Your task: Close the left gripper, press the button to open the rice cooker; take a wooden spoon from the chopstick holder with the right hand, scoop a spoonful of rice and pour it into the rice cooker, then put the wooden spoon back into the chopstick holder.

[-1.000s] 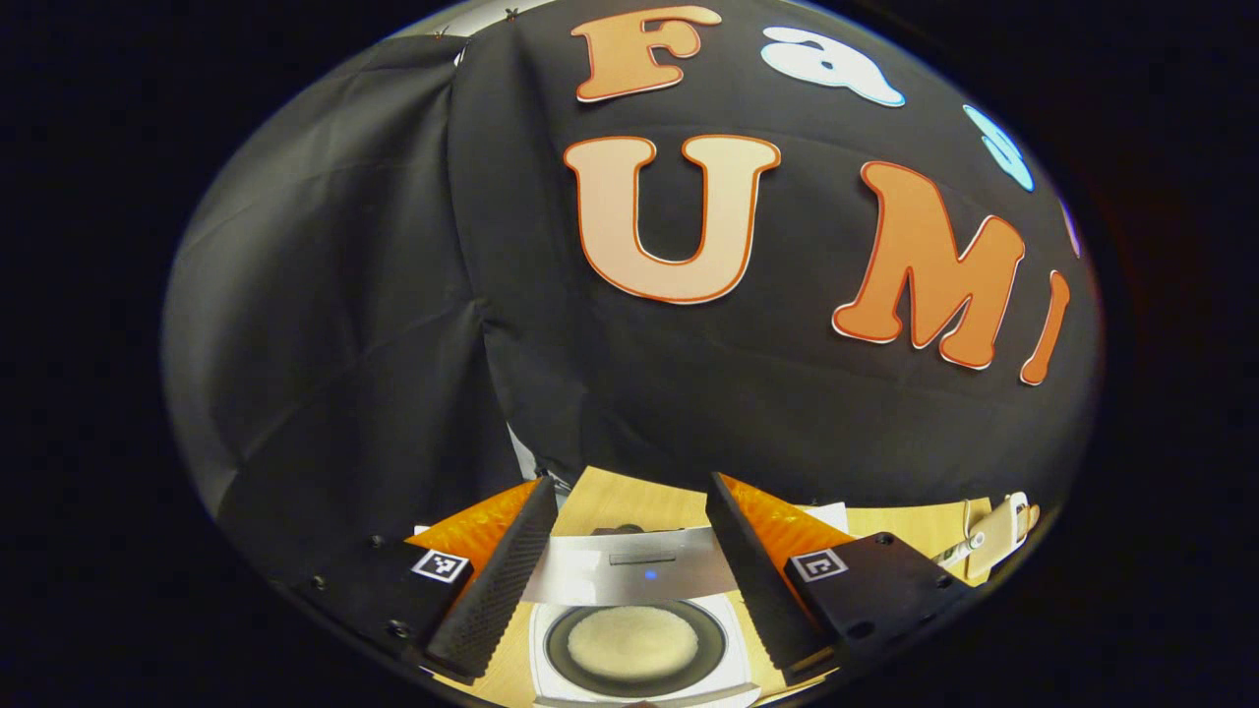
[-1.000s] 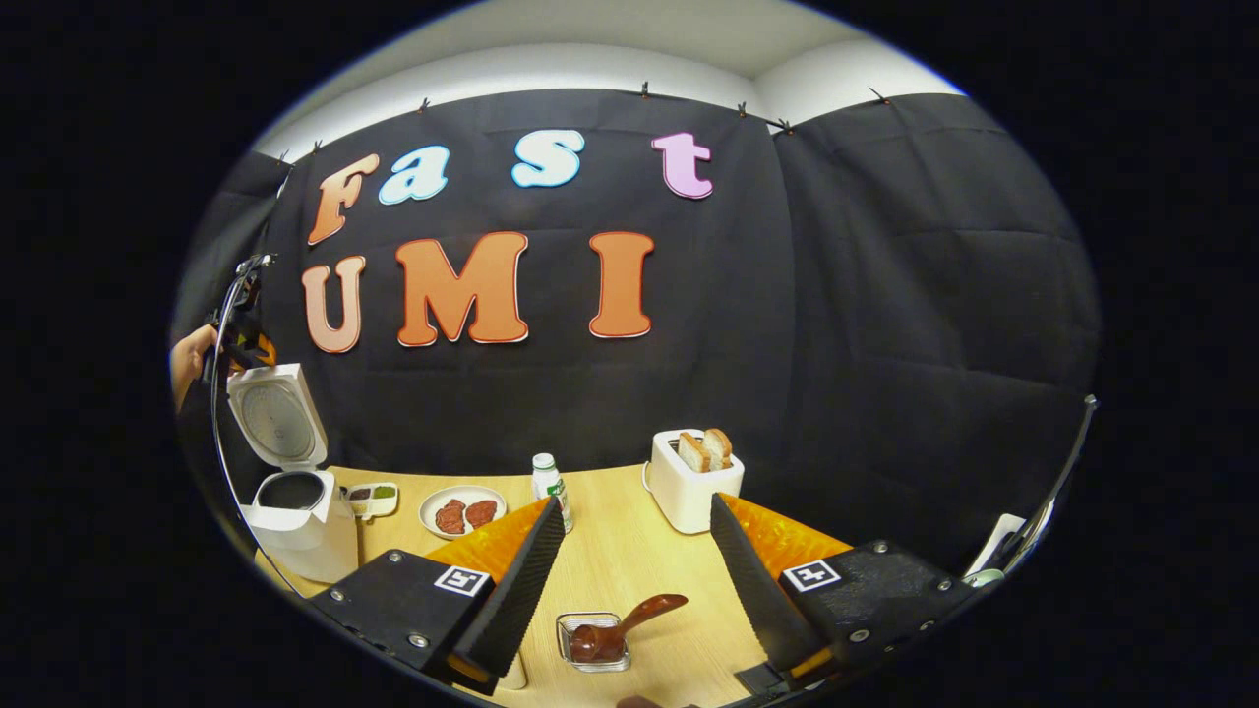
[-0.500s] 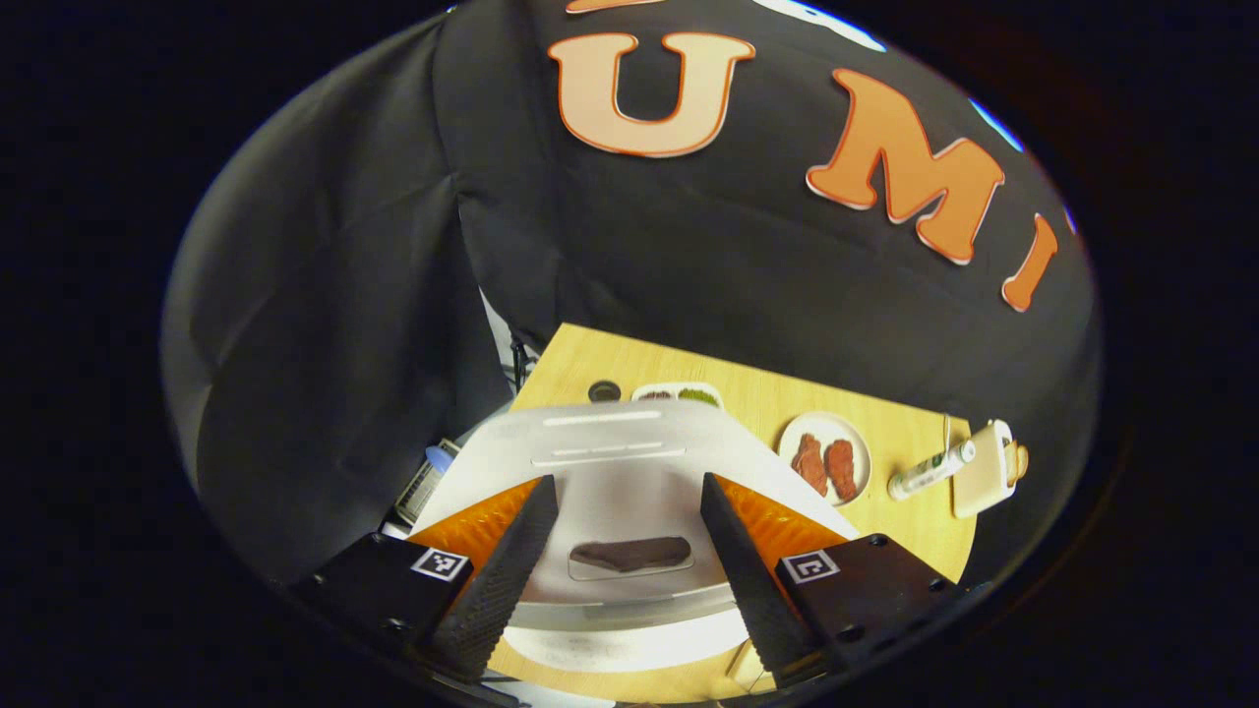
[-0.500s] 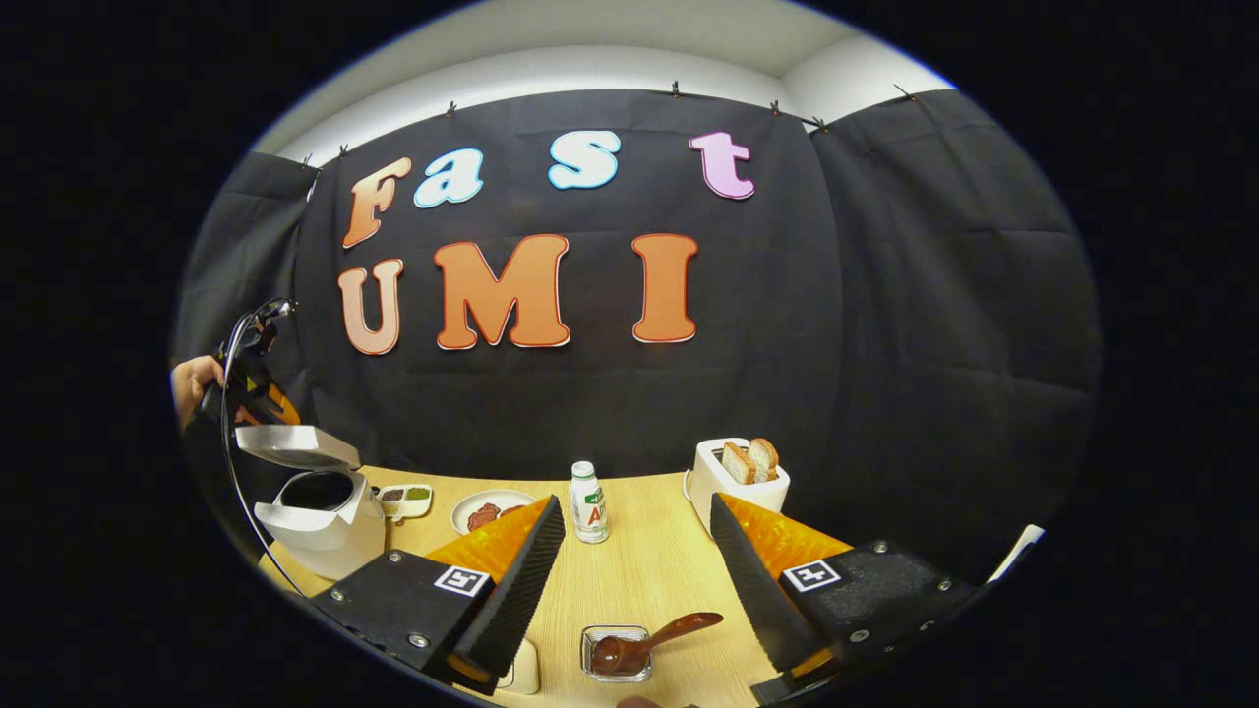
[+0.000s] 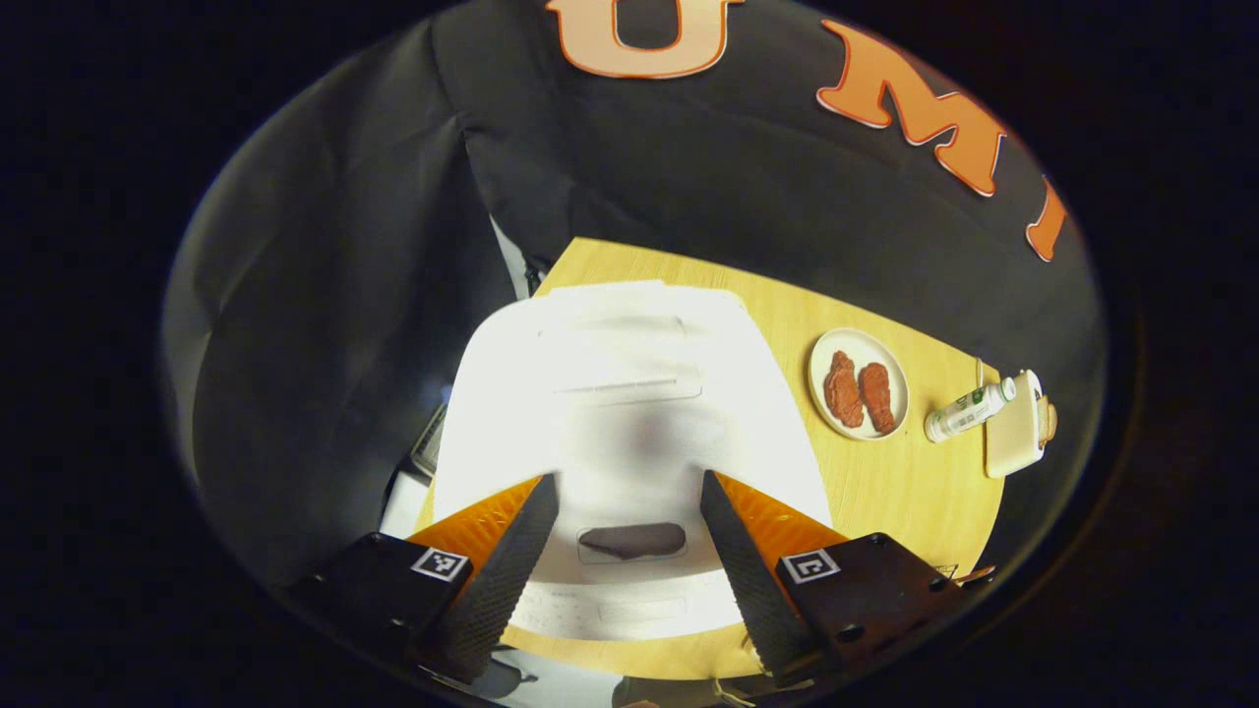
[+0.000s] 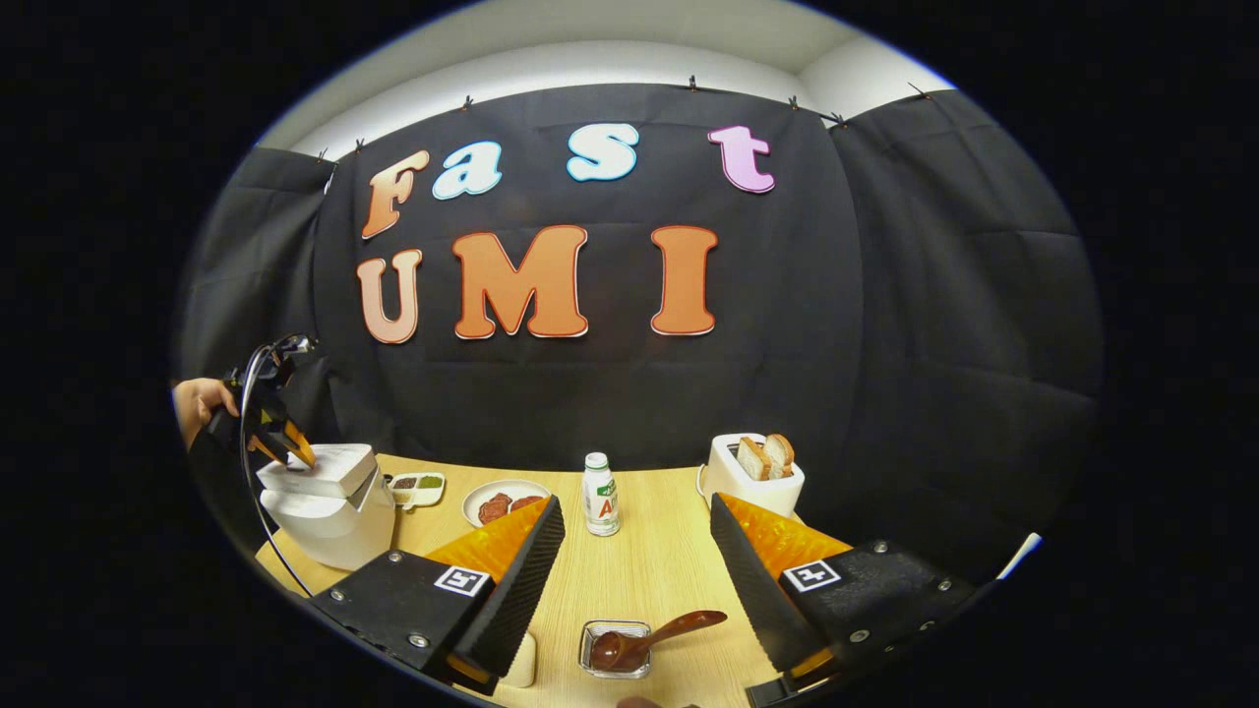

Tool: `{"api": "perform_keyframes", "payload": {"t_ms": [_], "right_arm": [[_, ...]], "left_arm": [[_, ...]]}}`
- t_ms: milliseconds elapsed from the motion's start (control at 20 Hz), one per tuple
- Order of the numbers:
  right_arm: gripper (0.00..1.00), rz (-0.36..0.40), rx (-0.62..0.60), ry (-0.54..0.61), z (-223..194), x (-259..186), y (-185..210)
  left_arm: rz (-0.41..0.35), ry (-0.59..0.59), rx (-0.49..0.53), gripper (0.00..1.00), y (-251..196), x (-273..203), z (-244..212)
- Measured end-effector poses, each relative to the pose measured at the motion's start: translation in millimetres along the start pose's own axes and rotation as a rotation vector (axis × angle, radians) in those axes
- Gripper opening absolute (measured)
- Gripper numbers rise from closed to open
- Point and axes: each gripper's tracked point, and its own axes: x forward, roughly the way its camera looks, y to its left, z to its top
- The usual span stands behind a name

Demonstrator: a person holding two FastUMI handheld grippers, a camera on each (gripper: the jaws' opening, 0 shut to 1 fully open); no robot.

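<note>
Booth: black cloth wall on all sides, white wall and ceiling above it in the right gripper view. Surface: light wooden tabletop (image 6: 629, 580).

Landmark: rice cooker (image 6: 329, 497), white, at the tabletop's left end, lid down. In the left gripper view the rice cooker (image 5: 620, 413) lies directly beneath the left gripper (image 5: 620, 551), its dark latch button between the two fingers. Left gripper wide open, holding nothing. From the right gripper view that left gripper (image 6: 285, 447) sits at the cooker's lid, a hand (image 6: 197, 403) behind it; whether it touches the lid, cannot tell.

Right of the cooker, in order: small sauce dish (image 6: 418, 487), plate (image 6: 482, 497) with two pieces of meat, bottle (image 6: 600, 506), white toaster (image 6: 752, 482) holding bread slices.

Right gripper (image 6: 634, 580) wide open, empty, above the near edge. Wooden spoon (image 6: 649, 639) rests with its bowl in a small clear container (image 6: 615, 649), well apart from the cooker, handle angled up and right.
</note>
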Motion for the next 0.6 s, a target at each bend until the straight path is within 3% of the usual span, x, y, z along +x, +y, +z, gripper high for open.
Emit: {"api": "perform_keyframes", "payload": {"t_ms": [50, 300, 600], "right_arm": [[0.93, 0.006, 0.002, 0.003, -1.8, -0.9, 1.1], [0.93, 0.019, -0.006, 0.009, -3.1, -1.7, 4.5], [0.93, 0.04, -0.012, -0.015, 10.6, 3.5, 14.6]], "left_arm": [[0.007, 0.058, -0.014, 1.0, -1.1, 7.3, -13.5], [0.017, 0.072, -0.014, 1.0, -4.3, 3.7, -12.9], [-0.012, -0.069, -0.022, 1.0, -7.7, -1.1, -5.1]]}}
